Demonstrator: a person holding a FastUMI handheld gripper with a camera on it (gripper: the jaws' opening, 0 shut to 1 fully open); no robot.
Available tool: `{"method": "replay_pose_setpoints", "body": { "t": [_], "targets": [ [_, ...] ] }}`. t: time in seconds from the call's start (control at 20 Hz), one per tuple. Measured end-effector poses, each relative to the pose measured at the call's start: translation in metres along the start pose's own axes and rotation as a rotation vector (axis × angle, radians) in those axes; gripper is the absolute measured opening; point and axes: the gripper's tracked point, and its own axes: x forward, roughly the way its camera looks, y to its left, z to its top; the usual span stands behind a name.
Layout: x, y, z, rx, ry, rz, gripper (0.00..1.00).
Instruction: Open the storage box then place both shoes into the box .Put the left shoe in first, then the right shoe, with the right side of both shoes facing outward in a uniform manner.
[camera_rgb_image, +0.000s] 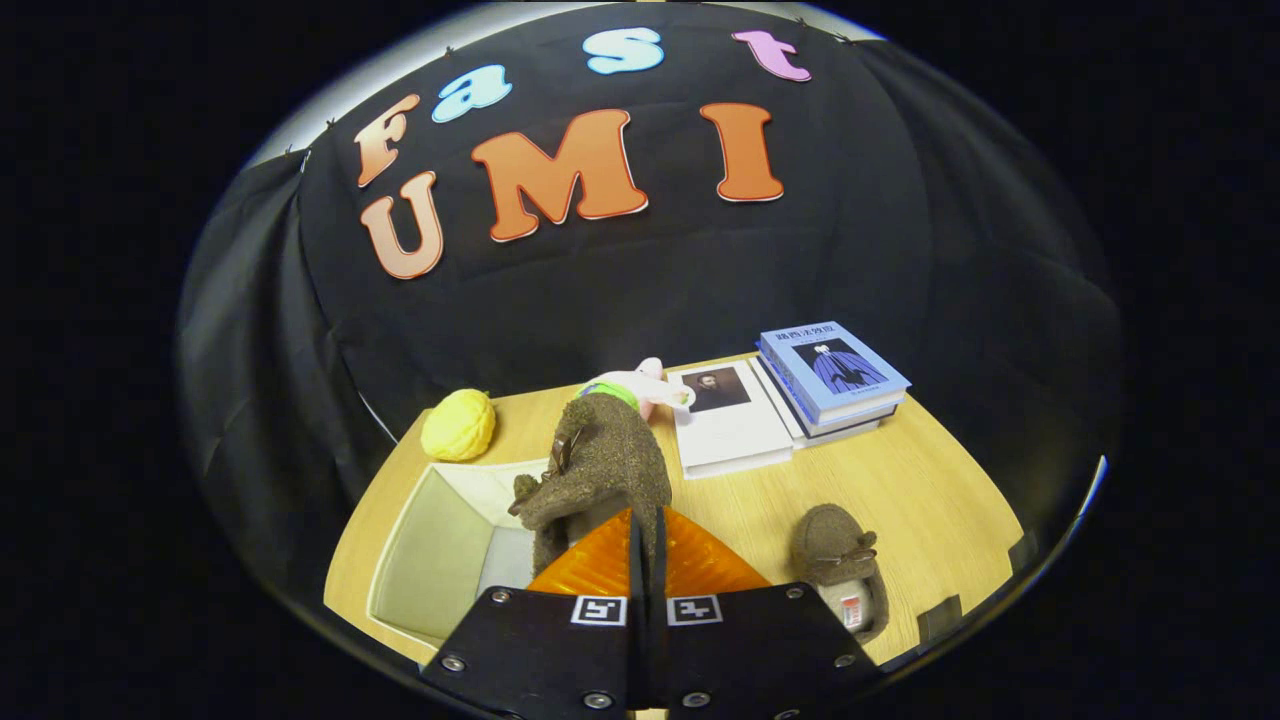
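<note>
My gripper (645, 530) is shut on a brown fuzzy shoe (600, 470), both fingers pinching its near end. The shoe hangs lifted, its toe pointing away from me, above the right edge of the open white storage box (440, 550). The box lies on the wooden table to the left of the fingers, its pale inside showing. A second brown shoe (838, 560) rests on the table to the right of the fingers, its opening with a white insole toward me.
A yellow ball (459, 424) lies beyond the box at the table's back left. A pink and green plush toy (640, 385) sits behind the held shoe. A white book (728, 420) and a stack of blue books (832, 375) lie at the back right.
</note>
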Motion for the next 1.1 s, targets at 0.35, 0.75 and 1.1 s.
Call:
{"method": "replay_pose_setpoints", "body": {
  "t": [0.35,0.75,1.1],
  "targets": [
    [-0.006,0.066,0.017,0.021,-0.004,0.092,0.00],
    [-0.001,0.139,-0.014,0.029,0.051,0.179,0.00],
    [0.017,0.162,-0.048,0.019,0.107,0.158,0.02]
  ]
}}
